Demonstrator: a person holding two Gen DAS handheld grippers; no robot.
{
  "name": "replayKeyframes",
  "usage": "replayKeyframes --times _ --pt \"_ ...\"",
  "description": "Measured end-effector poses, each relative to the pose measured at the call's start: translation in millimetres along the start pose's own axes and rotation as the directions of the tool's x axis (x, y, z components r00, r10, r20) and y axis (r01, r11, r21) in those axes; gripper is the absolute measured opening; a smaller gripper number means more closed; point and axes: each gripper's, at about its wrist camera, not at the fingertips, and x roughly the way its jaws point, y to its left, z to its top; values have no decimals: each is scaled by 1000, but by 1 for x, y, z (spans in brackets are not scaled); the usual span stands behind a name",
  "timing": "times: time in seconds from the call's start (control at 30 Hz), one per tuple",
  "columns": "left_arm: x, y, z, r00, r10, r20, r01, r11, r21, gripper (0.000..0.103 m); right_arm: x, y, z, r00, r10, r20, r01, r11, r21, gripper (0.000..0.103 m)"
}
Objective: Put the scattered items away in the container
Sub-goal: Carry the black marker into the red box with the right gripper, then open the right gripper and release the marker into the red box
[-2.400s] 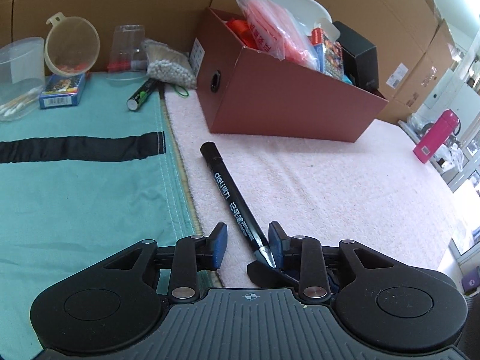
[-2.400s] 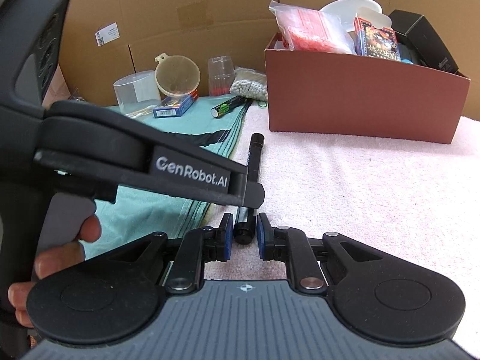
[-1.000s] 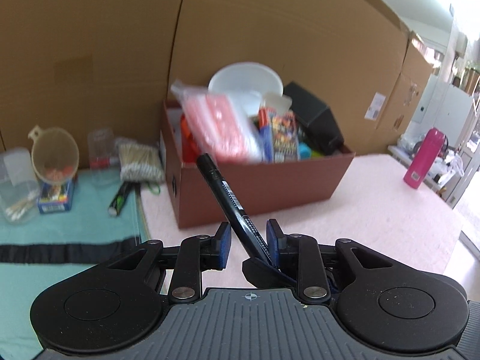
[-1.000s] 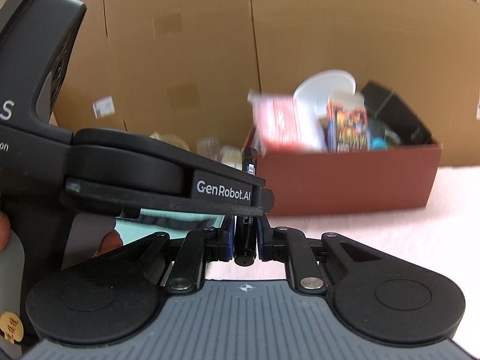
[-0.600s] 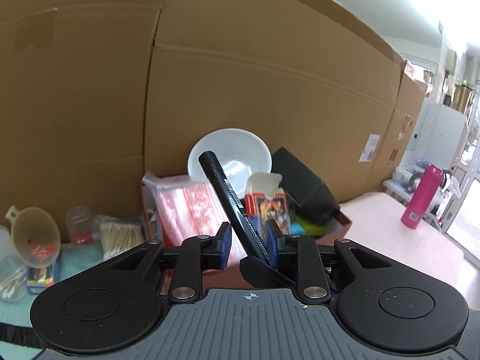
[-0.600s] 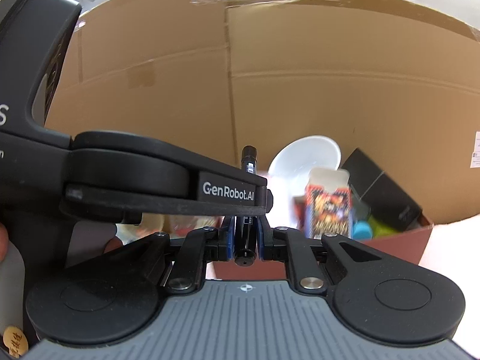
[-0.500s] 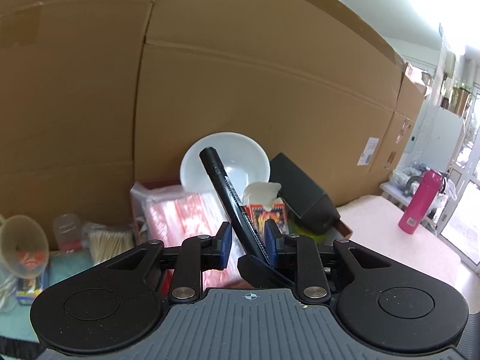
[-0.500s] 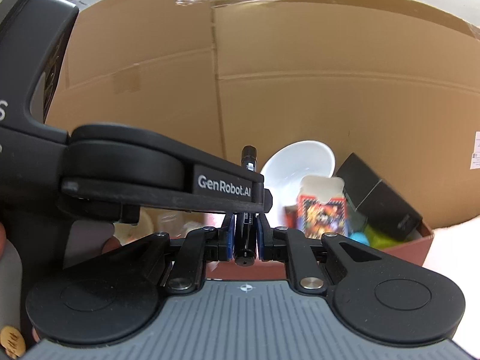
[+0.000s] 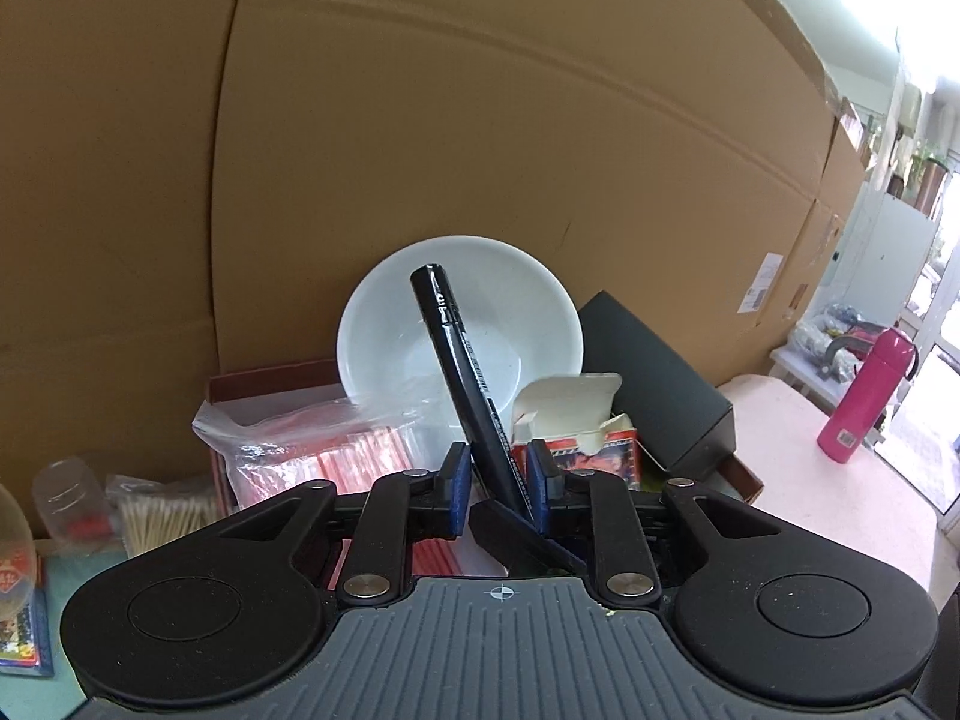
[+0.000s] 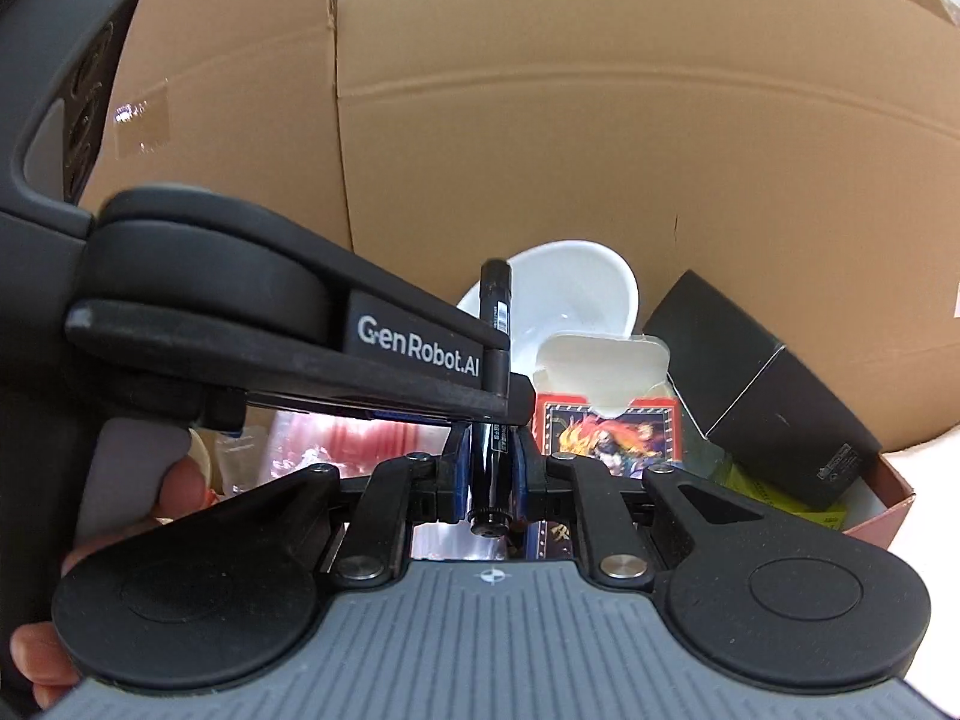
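Observation:
A black marker (image 9: 465,360) stands tilted up in front of the white bowl (image 9: 528,312). My right gripper (image 10: 491,450) is shut on the marker's (image 10: 495,300) lower end. My left gripper (image 9: 497,468) has the marker between its blue pads; its jaws are closing, the marker leans on the right pad and a gap remains at the left pad. In the right wrist view the left gripper (image 10: 516,399) crosses from the left. Below both lies the red-brown box (image 9: 264,375), holding the bowl, a bag of red items (image 9: 336,444), a card box (image 10: 606,426) and a black box (image 10: 756,384).
A cardboard wall (image 9: 480,120) rises close behind the box. Left of the box stand a bag of cotton swabs (image 9: 162,516) and a clear cup (image 9: 66,498). A pink bottle (image 9: 864,396) stands far right on the pink cloth. A person's hand (image 10: 174,486) holds the left gripper.
Both grippers have carried the marker forward from the cloth to above the box; its contents now loom large. The left jaws have narrowed a little around the marker.

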Motion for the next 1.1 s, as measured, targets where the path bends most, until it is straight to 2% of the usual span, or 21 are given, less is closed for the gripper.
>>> replayKeyframes --times 0.2,0.37,0.47,0.7,0.8,0.9,1.07,1.1 --pt "-4 2 -11 1000 -12 9 12 1000 17 29 -3 0 -10 1000 -4 12 4 999 -34 17" --pt "-2 -6 -15 1000 9 15 -10 999 51 30 -8 -3 -15 1000 -3 19 4 1000 -26 17" --pt "-4 -3 -13 1000 5 11 -5 999 38 29 -10 -3 -14 1000 -2 14 2 1000 -23 17" --pt "-22 -8 -15 999 10 52 -14 997 75 61 1 -4 -14 1000 -8 22 9 999 -36 18" --pt "-31 -13 -16 996 24 87 -32 995 91 76 -3 -3 -14 999 1 33 1 999 -36 25" --pt "-42 -13 -16 992 38 119 -49 994 95 82 -7 -1 -13 999 11 49 -10 999 -35 36" --pt "-64 -5 -16 983 67 168 -76 996 50 98 -12 1 -15 996 58 61 -58 998 -11 65" --pt "-68 -4 -16 982 73 176 -81 996 42 99 -13 2 -16 996 64 65 -63 998 -10 67"
